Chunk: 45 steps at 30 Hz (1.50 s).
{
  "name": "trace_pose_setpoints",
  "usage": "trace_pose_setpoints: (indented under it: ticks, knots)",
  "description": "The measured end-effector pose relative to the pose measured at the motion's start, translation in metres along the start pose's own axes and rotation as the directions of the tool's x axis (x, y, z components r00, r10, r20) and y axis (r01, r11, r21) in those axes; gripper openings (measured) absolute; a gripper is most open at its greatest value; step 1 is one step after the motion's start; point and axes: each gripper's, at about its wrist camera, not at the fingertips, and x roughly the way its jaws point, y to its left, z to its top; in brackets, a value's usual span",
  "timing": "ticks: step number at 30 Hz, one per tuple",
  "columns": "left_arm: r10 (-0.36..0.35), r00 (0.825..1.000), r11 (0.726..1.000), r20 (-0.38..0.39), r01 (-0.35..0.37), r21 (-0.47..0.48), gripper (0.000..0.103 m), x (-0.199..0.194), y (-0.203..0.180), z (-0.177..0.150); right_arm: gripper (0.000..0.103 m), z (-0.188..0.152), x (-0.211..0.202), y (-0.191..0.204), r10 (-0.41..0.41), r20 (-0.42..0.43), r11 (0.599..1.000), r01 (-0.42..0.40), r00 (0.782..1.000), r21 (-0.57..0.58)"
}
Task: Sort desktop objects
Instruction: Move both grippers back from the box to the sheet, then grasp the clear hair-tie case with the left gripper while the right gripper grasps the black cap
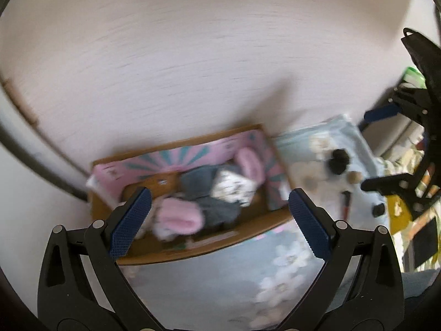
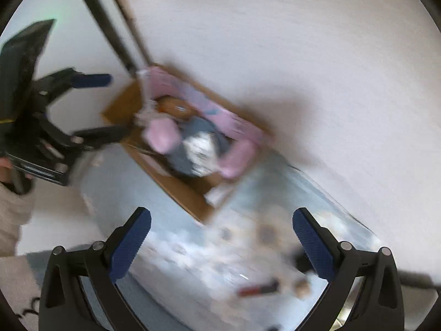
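A cardboard box (image 1: 248,227) with a pink and teal inner lining stands on a pale blue floral cloth (image 1: 220,281) against the wall. It holds pink fluffy items (image 1: 179,219), grey cloth (image 1: 217,209) and a white patterned packet (image 1: 234,189). My left gripper (image 1: 219,218) is open and empty, just above the box. The box also shows in the right wrist view (image 2: 176,187), blurred. My right gripper (image 2: 222,245) is open and empty over the cloth (image 2: 154,212), near a red stick-shaped item (image 2: 257,289). The left gripper (image 2: 93,104) shows at that view's left.
A black round item (image 1: 337,161), small brown pieces (image 1: 354,177) and a red stick (image 1: 346,205) lie on the cloth right of the box. The right gripper (image 1: 383,149) shows at the right edge. The white wall (image 1: 193,55) is close behind. Both views are motion-blurred.
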Motion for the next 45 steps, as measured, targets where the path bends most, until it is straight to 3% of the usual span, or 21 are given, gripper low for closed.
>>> trace_pose_setpoints:
  ticks: [2,4,13,22,32,45]
  knots:
    - [-0.023,1.000,0.999,-0.005,0.023,0.032,0.100,0.003,-0.020,0.005,0.103,-0.019,-0.007,-0.010,-0.108,-0.005,0.994,0.108,0.994,-0.021]
    - [-0.039,0.999,0.996,-0.010,0.039,0.078,0.100,0.007,-0.044,0.010,0.103,-0.036,-0.010,-0.023,-0.137,-0.007,0.991,0.136,0.991,-0.013]
    - [-0.111,0.993,0.969,-0.047,0.119,0.218,0.100,0.034,-0.139,0.020,0.103,-0.119,-0.014,-0.080,-0.088,-0.043,0.980,0.094,0.995,0.173]
    - [-0.109,0.980,0.932,-0.168,0.160,0.325,0.099,0.092,-0.205,-0.011,0.103,-0.195,0.005,-0.104,-0.060,-0.047,0.967,0.070,0.997,0.244]
    - [-0.056,0.969,0.906,-0.239,0.149,0.396,0.093,0.156,-0.225,-0.048,0.098,-0.256,0.054,-0.097,-0.068,-0.074,0.973,0.082,0.995,0.217]
    - [-0.029,0.963,0.907,-0.269,0.139,0.398,0.094,0.190,-0.227,-0.050,0.090,-0.276,0.081,-0.097,-0.043,-0.068,0.975,0.057,0.997,0.216]
